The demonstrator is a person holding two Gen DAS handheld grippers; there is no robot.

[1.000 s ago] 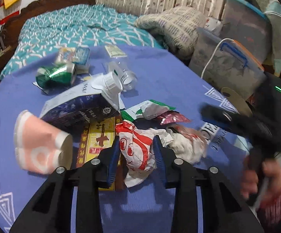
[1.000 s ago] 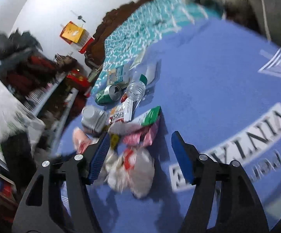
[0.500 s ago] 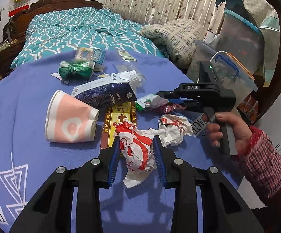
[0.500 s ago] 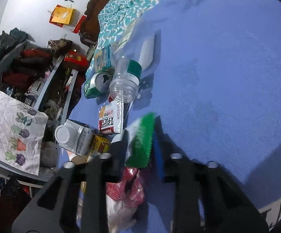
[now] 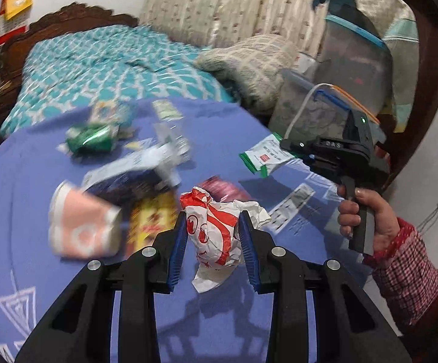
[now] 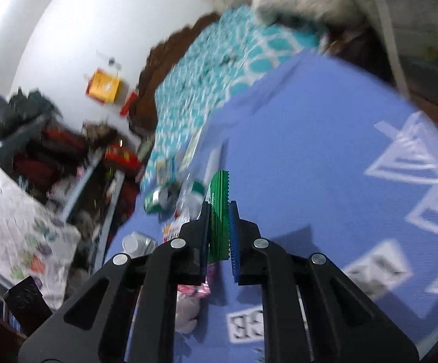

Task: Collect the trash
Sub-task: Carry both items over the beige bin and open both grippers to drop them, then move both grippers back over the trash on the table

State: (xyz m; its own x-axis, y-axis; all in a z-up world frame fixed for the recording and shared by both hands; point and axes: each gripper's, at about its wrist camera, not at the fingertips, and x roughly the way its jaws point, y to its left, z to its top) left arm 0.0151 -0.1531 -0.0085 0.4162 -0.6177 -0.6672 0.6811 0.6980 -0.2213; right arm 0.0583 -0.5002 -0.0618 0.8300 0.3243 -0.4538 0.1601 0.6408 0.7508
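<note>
My left gripper is shut on a crumpled red-and-white wrapper and holds it above the blue tablecloth. My right gripper is shut on a green-and-white snack wrapper; in the left wrist view that wrapper hangs from the right gripper in the air. On the cloth lie a pink paper cup, a dark milk carton, a green can, a yellow box and a red foil wrapper.
A bed with a teal cover stands behind the table. Plastic storage boxes and a blanket sit at the right. Shelves with clutter stand at the left of the right wrist view.
My right gripper closed on the green wrapper and lifted it off the cloth. My left gripper rose with the red-and-white wrapper in it.
</note>
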